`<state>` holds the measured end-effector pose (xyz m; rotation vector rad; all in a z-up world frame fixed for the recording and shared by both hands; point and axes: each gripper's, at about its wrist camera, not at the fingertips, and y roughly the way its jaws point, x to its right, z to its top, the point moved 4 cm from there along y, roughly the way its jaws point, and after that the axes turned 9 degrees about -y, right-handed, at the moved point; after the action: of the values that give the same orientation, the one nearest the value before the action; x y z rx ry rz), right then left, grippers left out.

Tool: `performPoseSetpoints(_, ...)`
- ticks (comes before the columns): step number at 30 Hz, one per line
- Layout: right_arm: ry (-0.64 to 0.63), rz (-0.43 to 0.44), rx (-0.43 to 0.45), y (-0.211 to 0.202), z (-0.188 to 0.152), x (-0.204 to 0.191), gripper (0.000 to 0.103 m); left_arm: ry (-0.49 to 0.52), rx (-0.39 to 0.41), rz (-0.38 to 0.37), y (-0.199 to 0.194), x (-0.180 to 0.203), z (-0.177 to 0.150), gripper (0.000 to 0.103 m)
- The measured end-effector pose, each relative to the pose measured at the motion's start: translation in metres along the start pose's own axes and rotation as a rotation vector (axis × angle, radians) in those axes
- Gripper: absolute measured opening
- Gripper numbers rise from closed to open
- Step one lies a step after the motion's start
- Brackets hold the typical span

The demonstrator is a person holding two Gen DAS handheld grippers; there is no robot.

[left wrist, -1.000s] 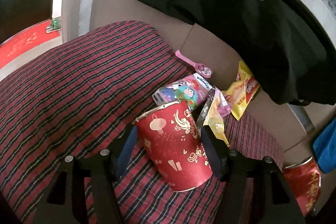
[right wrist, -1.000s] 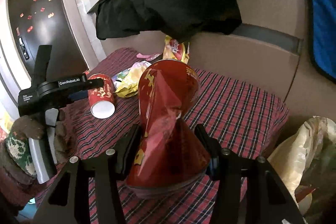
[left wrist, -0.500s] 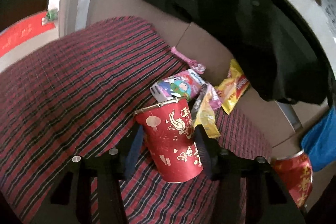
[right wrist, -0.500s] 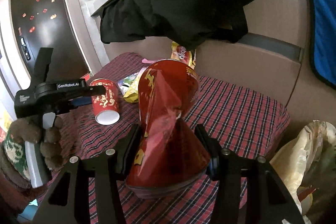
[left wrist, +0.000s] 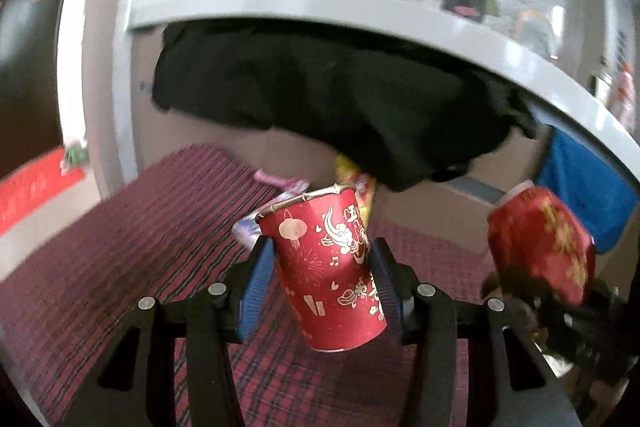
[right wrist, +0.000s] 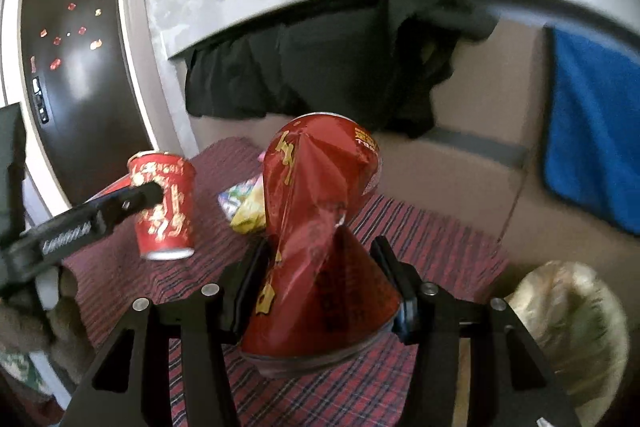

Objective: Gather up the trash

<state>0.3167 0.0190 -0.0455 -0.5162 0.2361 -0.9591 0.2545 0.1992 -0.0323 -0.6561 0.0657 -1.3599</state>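
My left tool point(left wrist: 326, 277) is clamped on a red paper cup point(left wrist: 330, 263), held above the plaid cloth point(left wrist: 120, 267); my right tool point(right wrist: 320, 283) grips a crumpled red snack bag point(right wrist: 316, 247).

Soft daylight, dim below; motion blur smears everything beyond the black plastic fingers point(left wrist: 260, 279), and fisheye edges curve into black.

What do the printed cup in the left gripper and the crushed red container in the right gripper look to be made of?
Cup: likely paper, matte red with gold print; rolled rim, stiff straight wall undented between the fingers.
Crushed container: probably thin coated paper or foil-lined card, glossy; it holds sharp creases and a twisted waist, with highlights on the folds. The frames cannot settle which.
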Motion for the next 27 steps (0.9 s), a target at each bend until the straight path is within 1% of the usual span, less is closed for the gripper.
performPoseSetpoints(6, -0.014, -0.07, 0.065, -0.047, 0.009, 0.022, 0.05, 0.105, 0.046, -0.069, -0.027, 0.061, -0.01, 0.05)
performPoseSetpoints(7, -0.018, -0.087, 0.074, -0.055, 0.008, 0.027, 0.05, 0.118, 0.05, -0.081, -0.029, 0.07, -0.012, 0.044)
performPoseSetpoints(8, -0.021, -0.104, 0.082, -0.062, 0.007, 0.032, 0.05, 0.131, 0.048, -0.092, -0.032, 0.082, -0.014, 0.034)
performPoseSetpoints(12, -0.013, -0.167, 0.103, -0.095, -0.001, 0.057, 0.05, 0.166, 0.054, -0.133, -0.035, 0.121, -0.023, 0.033)
performPoseSetpoints(14, -0.007, -0.191, 0.105, -0.104, -0.005, 0.068, 0.05, 0.183, 0.059, -0.144, -0.033, 0.136, -0.028, 0.025)
performPoseSetpoints(15, 0.002, -0.207, 0.105, -0.109, -0.008, 0.076, 0.05, 0.19, 0.055, -0.136, -0.026, 0.141, -0.03, 0.024)
performPoseSetpoints(16, 0.012, -0.212, 0.106, -0.111, -0.009, 0.081, 0.05, 0.188, 0.045, -0.125, -0.019, 0.142, -0.031, 0.023)
performPoseSetpoints(19, 0.051, -0.197, 0.095, -0.102, -0.017, 0.095, 0.05, 0.138, -0.034, -0.108, 0.005, 0.129, -0.037, 0.023)
performPoseSetpoints(21, 0.056, -0.185, 0.083, -0.093, -0.024, 0.098, 0.05, 0.119, -0.047, -0.101, 0.013, 0.117, -0.039, 0.023)
performPoseSetpoints(24, 0.057, -0.167, 0.04, -0.076, -0.033, 0.101, 0.05, 0.084, -0.099, -0.12, 0.024, 0.101, -0.043, 0.023)
performPoseSetpoints(27, 0.05, -0.161, 0.025, -0.067, -0.038, 0.101, 0.05, 0.076, -0.129, -0.168, 0.035, 0.087, -0.049, 0.029)
